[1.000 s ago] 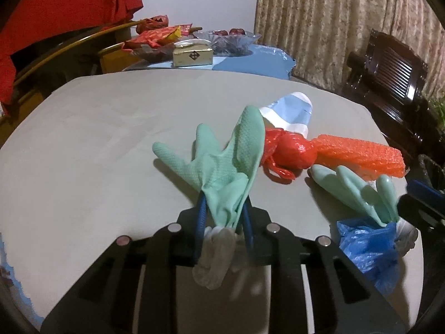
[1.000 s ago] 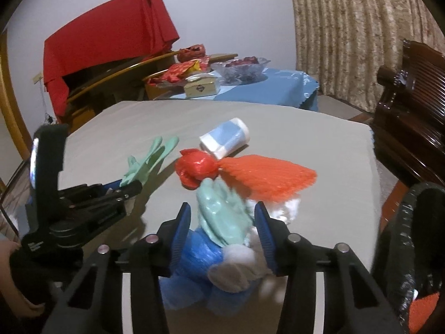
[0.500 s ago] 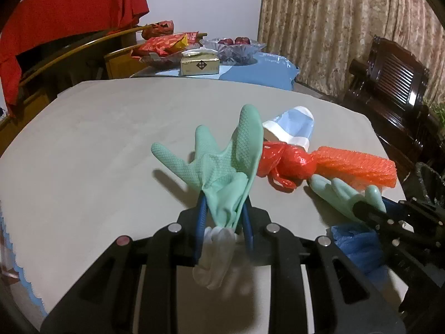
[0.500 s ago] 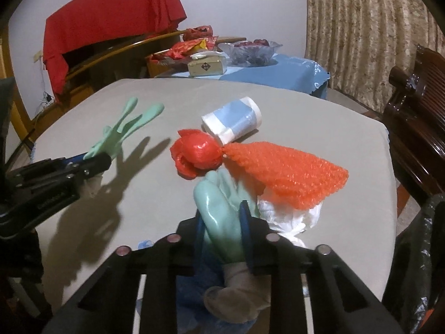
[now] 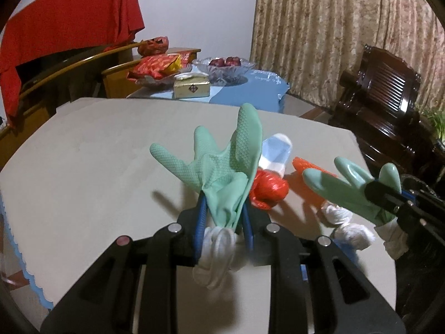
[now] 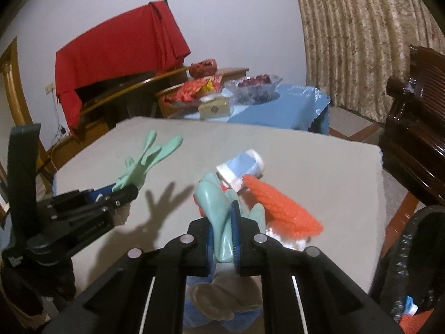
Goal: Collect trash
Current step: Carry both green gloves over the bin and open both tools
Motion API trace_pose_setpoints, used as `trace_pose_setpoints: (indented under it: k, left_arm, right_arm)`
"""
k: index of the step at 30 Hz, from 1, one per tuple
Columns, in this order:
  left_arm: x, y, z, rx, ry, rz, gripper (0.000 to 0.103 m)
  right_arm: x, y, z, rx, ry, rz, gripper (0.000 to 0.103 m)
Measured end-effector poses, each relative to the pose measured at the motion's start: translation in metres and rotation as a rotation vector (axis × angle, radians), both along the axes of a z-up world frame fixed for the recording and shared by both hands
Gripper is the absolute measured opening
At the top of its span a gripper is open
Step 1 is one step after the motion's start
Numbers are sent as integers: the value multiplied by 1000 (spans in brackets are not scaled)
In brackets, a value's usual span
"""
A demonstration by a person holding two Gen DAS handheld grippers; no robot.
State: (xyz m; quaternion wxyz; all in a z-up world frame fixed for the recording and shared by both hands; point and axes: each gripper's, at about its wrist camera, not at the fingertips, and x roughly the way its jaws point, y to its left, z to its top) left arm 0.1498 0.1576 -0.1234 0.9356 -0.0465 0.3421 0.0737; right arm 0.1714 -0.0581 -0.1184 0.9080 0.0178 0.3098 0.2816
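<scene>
Right gripper point(image 6: 222, 239) just closed on green glove point(image 6: 214, 208), lifted off table point(image 6: 306, 167).

A patterned beige curtain point(image 5: 333, 41) is hanging right of a white wall point(image 5: 194, 5), while a dark carved wooden chair point(image 5: 389, 111) is standing beneath it and a red cloth point(image 6: 116, 53) is draping wooden furniture.

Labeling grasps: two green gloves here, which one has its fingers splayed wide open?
The green glove in the left hand-held gripper: fingers fanned upward. The other glove, clamped in the right hand-held gripper, is bunched together.
</scene>
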Motion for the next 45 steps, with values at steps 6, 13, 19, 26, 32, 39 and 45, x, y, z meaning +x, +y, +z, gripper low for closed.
trace_pose_setpoints:
  k: [6, 13, 19, 26, 32, 39, 45]
  left_arm:
    - [-2, -19, 17, 4, -27, -29, 23]
    - [-6, -42, 39, -4, -63, -74, 22]
    - [-11, -67, 51, -6, -84, -122, 22]
    - [-13, -106, 56, -22, -97, -209, 22]
    - [-12, -143, 58, -33, -113, -295, 22]
    - [-8, -200, 55, -51, -119, -409, 22]
    - [-3, -245, 46, -68, -117, -501, 22]
  right_arm:
    - [-2, -18, 19, 36, -28, -38, 11]
    - [-17, -39, 41, 80, -61, -45, 11]
    - [-31, -64, 56, 99, -93, -95, 11]
    - [-40, -107, 65, 90, -114, -207, 11]
    - [-49, -148, 70, 82, -126, -304, 11]
    - [-59, -202, 66, 70, -120, -433, 11]
    - [-62, -246, 61, 40, -110, -536, 11]
